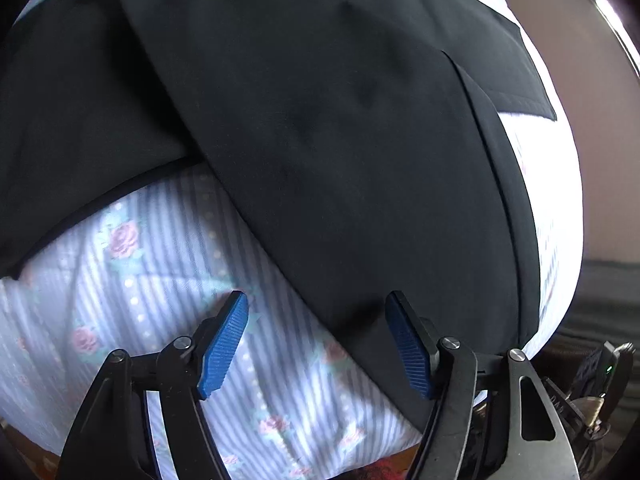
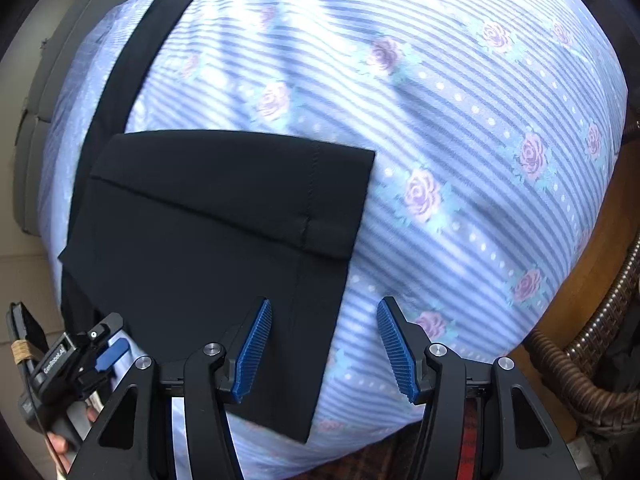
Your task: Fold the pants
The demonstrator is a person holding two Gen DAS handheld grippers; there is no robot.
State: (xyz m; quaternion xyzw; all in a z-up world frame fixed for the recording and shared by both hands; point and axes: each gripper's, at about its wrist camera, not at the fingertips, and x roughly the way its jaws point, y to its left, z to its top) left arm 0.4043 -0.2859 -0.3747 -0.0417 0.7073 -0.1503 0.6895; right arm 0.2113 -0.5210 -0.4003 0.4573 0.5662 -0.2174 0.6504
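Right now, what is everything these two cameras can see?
pants: one pair, black, spread on the bed; both hemmed leg ends stacked at the near edge.
bed sheet: one, pale blue stripes with pink roses, under the pants.
wicker basket: one, brown, beside the bed at the right.
left tongs: one, black with blue pads, open above the pants' edge.
right tongs: one, black with blue pads, open above the leg ends.
hand: one, partly seen at lower left, holding the left tongs' handle.
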